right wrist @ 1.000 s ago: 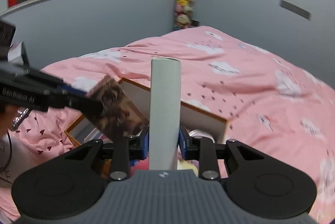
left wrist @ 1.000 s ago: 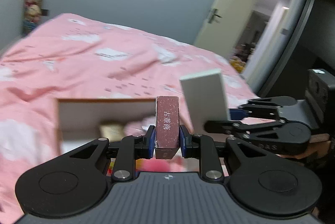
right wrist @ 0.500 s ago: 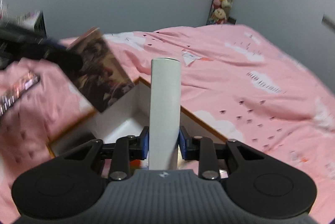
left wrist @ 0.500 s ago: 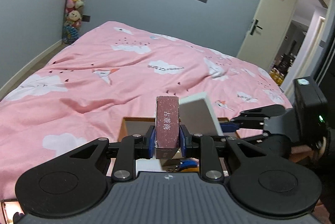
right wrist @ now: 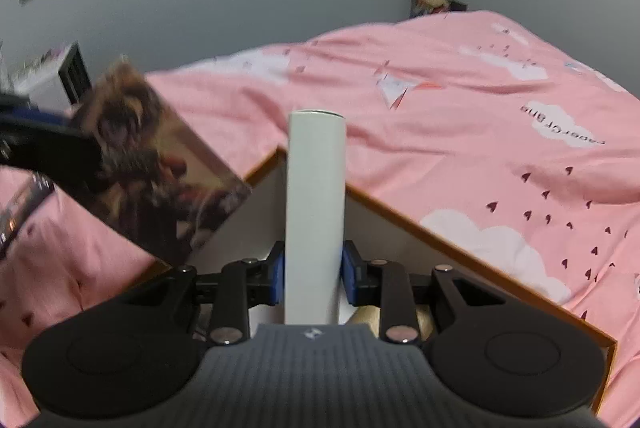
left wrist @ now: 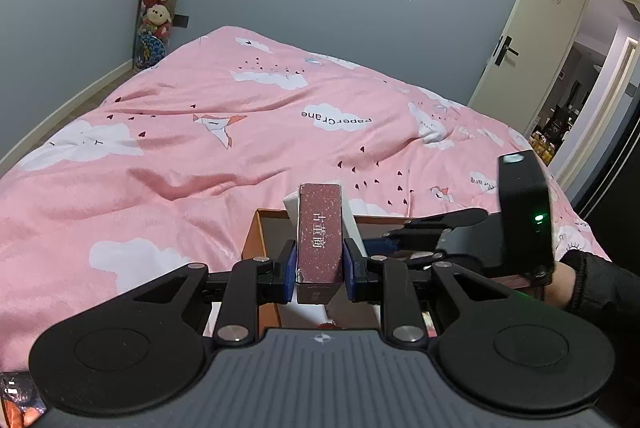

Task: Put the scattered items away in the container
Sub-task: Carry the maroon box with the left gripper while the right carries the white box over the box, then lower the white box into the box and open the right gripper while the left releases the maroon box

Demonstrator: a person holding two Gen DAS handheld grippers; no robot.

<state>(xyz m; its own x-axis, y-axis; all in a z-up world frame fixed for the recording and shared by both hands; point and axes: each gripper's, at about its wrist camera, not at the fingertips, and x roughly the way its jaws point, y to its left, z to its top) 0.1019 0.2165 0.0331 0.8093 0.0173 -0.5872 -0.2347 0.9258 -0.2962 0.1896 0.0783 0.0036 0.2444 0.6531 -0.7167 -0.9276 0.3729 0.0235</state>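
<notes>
Your left tongs [left wrist: 319, 264] clamped on dark red box [left wrist: 320, 228], narrow printed edge facing you, box upright over near-left part of container [left wrist: 256, 232]. Your right tongs [right wrist: 314, 268] clamped on white box [right wrist: 315, 208], also upright, poised over container's far corner [right wrist: 276, 154]. Container: brown-rimmed, white-walled carton on pink bed [left wrist: 180, 148], just in front of you. In right view, red box's picture face [right wrist: 160, 172] shows at left, tilted, blurred. Your right hand [left wrist: 568, 280] visible at right edge.
</notes>
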